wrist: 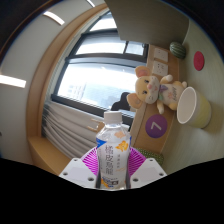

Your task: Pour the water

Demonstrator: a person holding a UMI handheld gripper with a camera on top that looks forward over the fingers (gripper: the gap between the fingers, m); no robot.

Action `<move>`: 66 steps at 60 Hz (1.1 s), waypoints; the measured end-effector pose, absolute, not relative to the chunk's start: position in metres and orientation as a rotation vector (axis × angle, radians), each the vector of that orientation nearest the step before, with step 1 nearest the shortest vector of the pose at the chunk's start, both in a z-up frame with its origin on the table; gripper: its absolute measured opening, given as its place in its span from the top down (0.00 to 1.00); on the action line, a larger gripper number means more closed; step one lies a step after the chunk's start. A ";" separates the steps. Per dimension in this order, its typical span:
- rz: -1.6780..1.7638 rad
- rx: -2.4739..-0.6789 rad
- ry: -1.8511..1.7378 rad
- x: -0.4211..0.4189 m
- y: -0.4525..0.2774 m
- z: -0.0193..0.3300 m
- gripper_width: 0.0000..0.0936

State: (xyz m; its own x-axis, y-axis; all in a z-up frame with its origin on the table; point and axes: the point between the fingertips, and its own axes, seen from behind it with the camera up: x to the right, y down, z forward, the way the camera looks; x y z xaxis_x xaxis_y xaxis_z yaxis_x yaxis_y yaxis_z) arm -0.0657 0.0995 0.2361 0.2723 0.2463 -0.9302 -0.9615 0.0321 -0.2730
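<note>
You are holding the gripper [112,170] tipped hard over, its jaws clamped on a clear water bottle [113,150] with a white cap and a colourful label, the pink pads [94,160] pressing both its sides. Beyond the bottle, a pale yellow cup [192,105], a purple disc [156,126] and a teddy bear [150,92] are sitting on the wooden counter [178,140] by the window [100,85].

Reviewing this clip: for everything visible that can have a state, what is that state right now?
Claw: shut on the water bottle, raised and tilted.
Water bottle: white cap on, held between the pink pads.
Yellow cup: mouth open, contents not visible.
Teddy bear: resting on the wooden shelf.
</note>
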 end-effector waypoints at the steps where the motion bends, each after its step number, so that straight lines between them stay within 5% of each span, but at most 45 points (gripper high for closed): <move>1: 1.135 -1.117 0.860 -0.056 0.100 0.236 0.64; 25: 1.544 -0.534 1.433 0.056 0.118 0.212 0.65; 39: 1.666 -0.364 1.594 0.054 0.131 0.182 0.64; 55: 1.656 -0.400 1.605 0.043 0.133 0.179 0.64; 66: 1.315 -0.866 1.162 0.031 0.128 0.255 0.64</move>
State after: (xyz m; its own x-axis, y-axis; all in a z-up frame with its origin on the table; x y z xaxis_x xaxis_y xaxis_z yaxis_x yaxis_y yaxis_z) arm 0.0314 0.1284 0.2546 -0.1069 0.2609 -0.9594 -0.9843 0.1086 0.1392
